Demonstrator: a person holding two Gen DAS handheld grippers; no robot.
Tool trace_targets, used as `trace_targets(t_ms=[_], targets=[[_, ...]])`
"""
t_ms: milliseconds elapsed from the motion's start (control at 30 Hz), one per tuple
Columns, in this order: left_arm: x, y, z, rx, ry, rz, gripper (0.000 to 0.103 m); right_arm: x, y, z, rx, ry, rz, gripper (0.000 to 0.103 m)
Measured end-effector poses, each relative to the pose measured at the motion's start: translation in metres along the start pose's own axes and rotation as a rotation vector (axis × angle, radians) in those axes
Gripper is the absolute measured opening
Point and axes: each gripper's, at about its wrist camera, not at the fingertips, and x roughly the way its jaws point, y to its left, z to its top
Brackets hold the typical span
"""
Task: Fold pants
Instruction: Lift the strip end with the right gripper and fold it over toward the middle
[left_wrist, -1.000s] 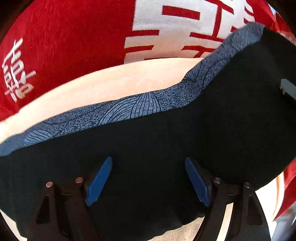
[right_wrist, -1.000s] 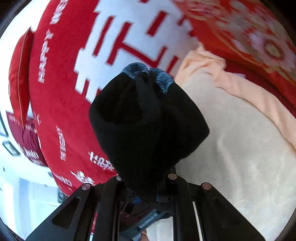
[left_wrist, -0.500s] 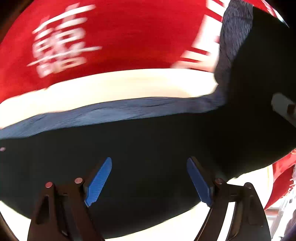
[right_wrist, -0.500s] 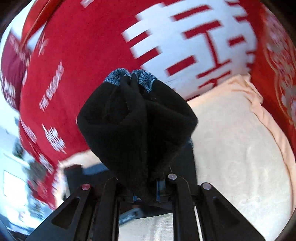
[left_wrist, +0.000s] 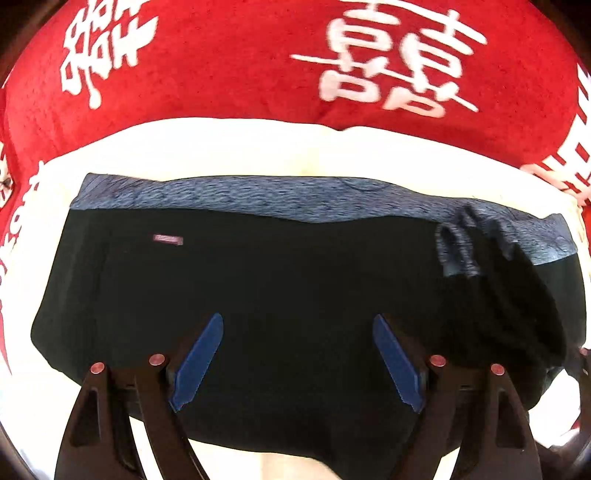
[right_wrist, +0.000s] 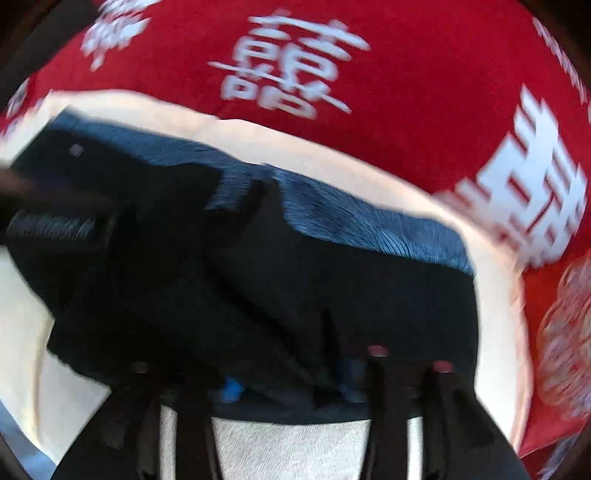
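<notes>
Black pants (left_wrist: 295, 277) with a blue-grey patterned band (left_wrist: 258, 195) along the far edge lie spread on a cream blanket (left_wrist: 258, 147). My left gripper (left_wrist: 299, 362) hovers over their near half, open, with nothing between its blue pads (left_wrist: 199, 362). A bunched, pleated end of the pants (left_wrist: 498, 280) rests on the right part of the garment. The right wrist view is blurred. There my right gripper (right_wrist: 291, 384) is low over the pants (right_wrist: 258, 277), its jaws opening, with black cloth draped loosely over and between the parted pads.
A red blanket (left_wrist: 221, 74) with white characters surrounds the cream one on the far side and at both ends. A small pink label (left_wrist: 168, 239) shows on the pants at the left. Pale woven fabric (right_wrist: 295, 443) lies under the right gripper.
My right gripper, shut on a hanging bundle of cloth, swung across and down onto the spread pants, and its jaws have parted. My left gripper slid sideways along the pants, staying open.
</notes>
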Motion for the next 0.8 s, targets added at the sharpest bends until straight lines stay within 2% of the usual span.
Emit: trace_targets(t_ms=[100, 200, 333, 367, 400, 467, 533, 600, 733, 800], targets=[[-0.005, 0.009, 0.002, -0.003, 0.008, -0.016, 0.084, -0.027, -0.004, -0.004, -0.008, -0.033, 0.092, 0.062], [-0.017, 0.012, 0.016, -0.015, 0.016, -0.082, 0.084, -0.043, -0.037, -0.009, 0.130, -0.027, 0.306, 0.062], [-0.040, -0.002, 0.024, -0.015, 0.041, -0.266, 0.084, -0.023, -0.110, -0.034, 0.584, 0.094, 0.598, 0.063], [-0.048, -0.030, 0.018, -0.004, 0.046, -0.304, 0.084, -0.014, -0.126, -0.045, 0.702, 0.116, 0.653, 0.062], [-0.050, -0.041, 0.020, 0.015, 0.060, -0.348, 0.084, -0.005, -0.140, -0.056, 0.805, 0.128, 0.697, 0.062], [-0.051, -0.072, 0.029, 0.045, 0.092, -0.387, 0.084, 0.010, -0.159, -0.074, 0.971, 0.143, 0.758, 0.061], [-0.047, -0.097, 0.032, 0.087, 0.126, -0.411, 0.084, 0.019, -0.170, -0.084, 1.060, 0.141, 0.797, 0.059], [-0.041, -0.114, 0.030, 0.141, 0.147, -0.403, 0.084, 0.028, -0.176, -0.093, 1.147, 0.126, 0.847, 0.058], [-0.034, -0.137, 0.026, 0.202, 0.171, -0.396, 0.084, 0.045, -0.175, -0.100, 1.240, 0.135, 0.929, 0.056], [-0.031, -0.141, 0.023, 0.209, 0.174, -0.412, 0.077, 0.055, -0.171, -0.105, 1.271, 0.151, 0.953, 0.055]])
